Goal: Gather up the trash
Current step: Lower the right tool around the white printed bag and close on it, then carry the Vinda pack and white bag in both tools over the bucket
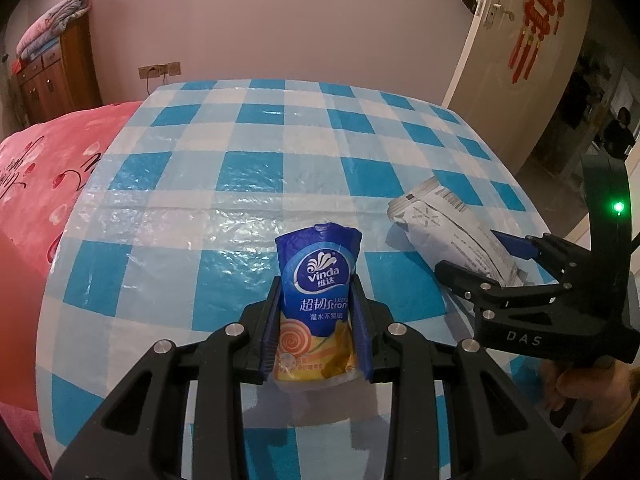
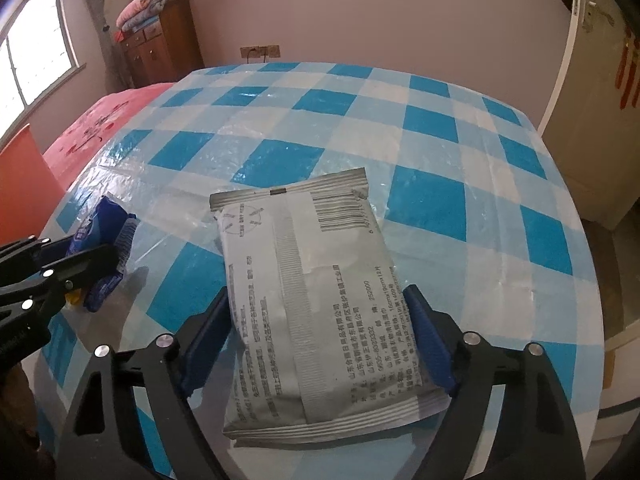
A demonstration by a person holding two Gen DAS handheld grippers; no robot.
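At your far left a pink floral bed cover (image 1: 36,176) lies beside the tabletop (image 1: 280,152), which wears a blue-and-white checked plastic cloth.

Your left tongs (image 1: 316,304) are pinching a blue Vinda tissue packet (image 1: 318,280): both blue pads press its sides, and the packet stands up between them, its bottom end just above the cloth or resting on it; you cannot tell which from here. The right wrist view shows the same packet (image 2: 106,256) clamped at the left edge of the tabletop.

To the right, your right tongs (image 2: 320,320) are spread wide around a grey wet-wipe pouch (image 2: 316,280), printed back upward. The pads touch its long edges, and the pouch looks lightly held rather than squeezed. Its far end points across the tabletop, while its near end hangs toward you between the arms.

You appear to be at the grasping step, with one piece of trash in each tool. No bin shows in either view, so the next move likely calls for firming the right grip, lifting both pieces clear of the cloth, and turning toward wherever the trash goes. The pouch is slick and wide, so it may slip if gripped loosely.
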